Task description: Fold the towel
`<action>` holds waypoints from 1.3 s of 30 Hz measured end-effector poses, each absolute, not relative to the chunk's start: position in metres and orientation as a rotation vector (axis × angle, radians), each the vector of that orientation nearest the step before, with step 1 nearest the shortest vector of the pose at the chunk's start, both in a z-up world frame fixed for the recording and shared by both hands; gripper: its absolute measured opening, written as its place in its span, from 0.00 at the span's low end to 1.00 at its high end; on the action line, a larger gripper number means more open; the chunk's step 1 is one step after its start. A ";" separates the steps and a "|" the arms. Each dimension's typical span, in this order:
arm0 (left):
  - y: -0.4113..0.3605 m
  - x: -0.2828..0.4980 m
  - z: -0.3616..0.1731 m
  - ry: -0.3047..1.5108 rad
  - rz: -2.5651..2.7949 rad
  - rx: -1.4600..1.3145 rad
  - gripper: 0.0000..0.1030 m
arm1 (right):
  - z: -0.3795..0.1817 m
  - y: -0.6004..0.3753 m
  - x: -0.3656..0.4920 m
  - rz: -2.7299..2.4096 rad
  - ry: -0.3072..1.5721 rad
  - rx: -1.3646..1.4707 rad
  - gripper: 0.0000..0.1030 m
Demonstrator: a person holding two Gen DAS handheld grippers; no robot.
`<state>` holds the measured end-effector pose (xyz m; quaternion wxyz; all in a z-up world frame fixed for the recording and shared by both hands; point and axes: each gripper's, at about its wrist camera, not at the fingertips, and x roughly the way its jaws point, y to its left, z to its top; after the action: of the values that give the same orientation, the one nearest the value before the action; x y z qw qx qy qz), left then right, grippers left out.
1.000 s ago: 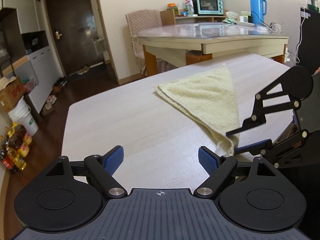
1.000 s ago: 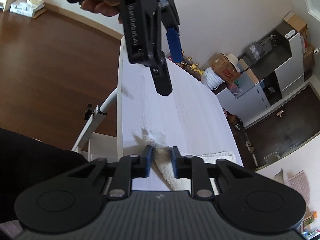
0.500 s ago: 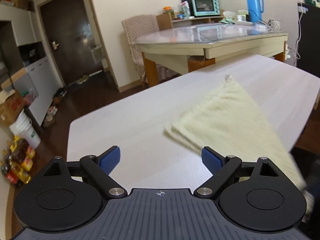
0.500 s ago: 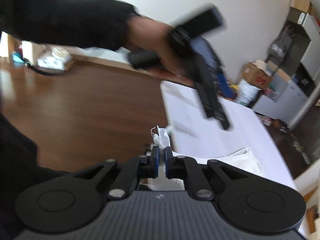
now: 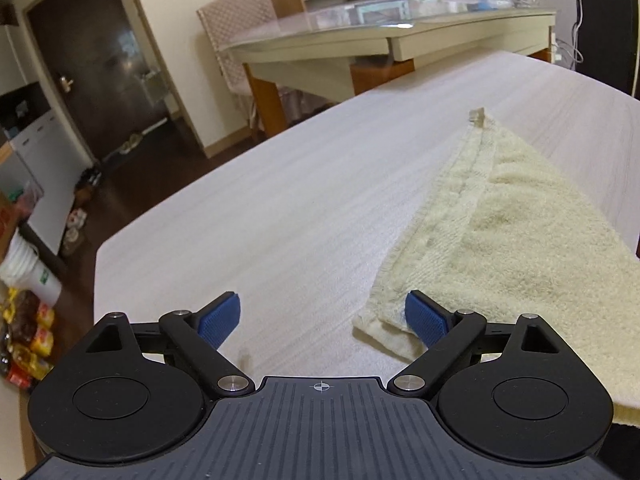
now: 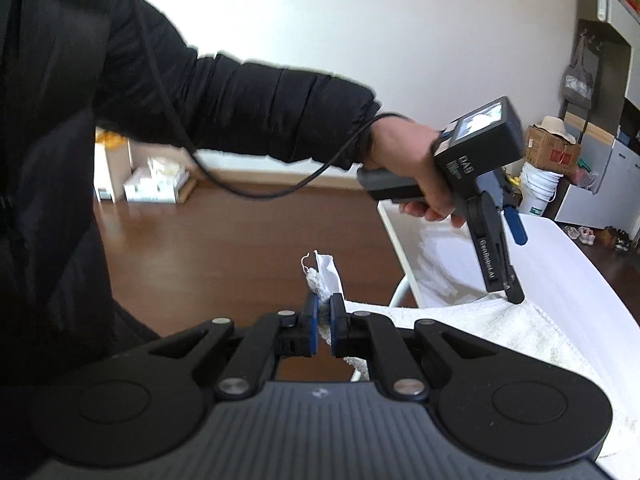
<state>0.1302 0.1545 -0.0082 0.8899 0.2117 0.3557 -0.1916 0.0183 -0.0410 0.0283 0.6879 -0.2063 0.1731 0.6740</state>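
The left gripper has its blue pads spread wide apart and holds nothing. The cream towel lies on the desk ahead and to the right of it, folded into a triangle, with the near corner just beside the right-hand pad. That pad sits over the corner's double layer, so a close from here would probably catch only one ply, or push the fabric aside and spoil the fold line.

The right gripper is clamped on another towel corner, with a white tag sticking up past its pads. This corner is held off the desk edge, above the floor. The bite looks shallow, so a tug could pull the cloth free or drag the rest of the towel off the desk.

In the right wrist view, the left gripper's body reads "DAS" on its housing and "GenRobot.AI" along its finger.
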 end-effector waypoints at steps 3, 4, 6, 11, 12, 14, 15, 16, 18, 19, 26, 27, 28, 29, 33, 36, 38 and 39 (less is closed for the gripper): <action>0.156 0.137 -0.004 0.766 -0.410 0.417 0.88 | 0.048 -0.070 0.049 1.467 0.384 -0.281 0.06; 0.161 0.141 0.002 0.760 -0.416 0.350 0.88 | 0.055 -0.080 0.065 1.446 0.380 -0.212 0.06; 0.172 0.147 0.015 0.730 -0.415 0.245 0.88 | 0.062 -0.100 0.101 1.395 0.389 -0.059 0.06; 0.179 0.148 0.036 0.646 -0.343 0.269 0.88 | 0.044 -0.147 0.185 1.206 0.484 0.227 0.06; 0.179 0.148 0.036 0.644 -0.341 0.280 0.88 | 0.037 -0.156 0.199 1.165 0.508 0.268 0.06; 0.177 0.146 0.036 0.645 -0.342 0.295 0.88 | 0.025 -0.171 0.217 1.106 0.547 0.325 0.06; 0.175 0.145 0.033 0.646 -0.344 0.308 0.88 | 0.017 -0.179 0.228 1.070 0.575 0.350 0.06; 0.172 0.144 0.031 0.647 -0.347 0.322 0.88 | 0.011 -0.184 0.235 1.043 0.600 0.368 0.06; 0.168 0.143 0.027 0.651 -0.358 0.327 0.88 | -0.002 -0.188 0.245 0.993 0.646 0.384 0.06; 0.165 0.143 0.024 0.654 -0.370 0.328 0.88 | -0.007 -0.190 0.249 0.972 0.667 0.380 0.06; 0.149 0.139 0.018 0.631 -0.427 0.352 0.89 | -0.025 -0.202 0.259 0.867 0.743 0.384 0.06; 0.148 0.139 0.018 0.629 -0.432 0.354 0.89 | -0.027 -0.203 0.259 0.854 0.748 0.384 0.06; 0.147 0.137 0.017 0.629 -0.438 0.358 0.89 | -0.030 -0.203 0.259 0.846 0.752 0.381 0.06; 0.146 0.136 0.017 0.628 -0.444 0.361 0.89 | -0.033 -0.203 0.259 0.841 0.753 0.385 0.06; 0.148 0.132 0.017 0.618 -0.461 0.339 0.89 | -0.033 -0.210 0.263 0.830 0.724 0.427 0.07; 0.150 0.129 0.016 0.621 -0.469 0.328 0.90 | -0.031 -0.210 0.262 0.830 0.684 0.434 0.07; 0.150 0.129 0.013 0.632 -0.473 0.331 0.90 | -0.032 -0.205 0.265 0.812 0.704 0.399 0.07; 0.148 0.129 0.008 0.644 -0.469 0.344 0.90 | -0.034 -0.203 0.266 0.800 0.717 0.375 0.07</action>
<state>0.1293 0.1484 0.0080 0.9075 0.1665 0.3118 -0.2270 0.2658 -0.2029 -0.0336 0.8426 0.1777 0.3393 0.3786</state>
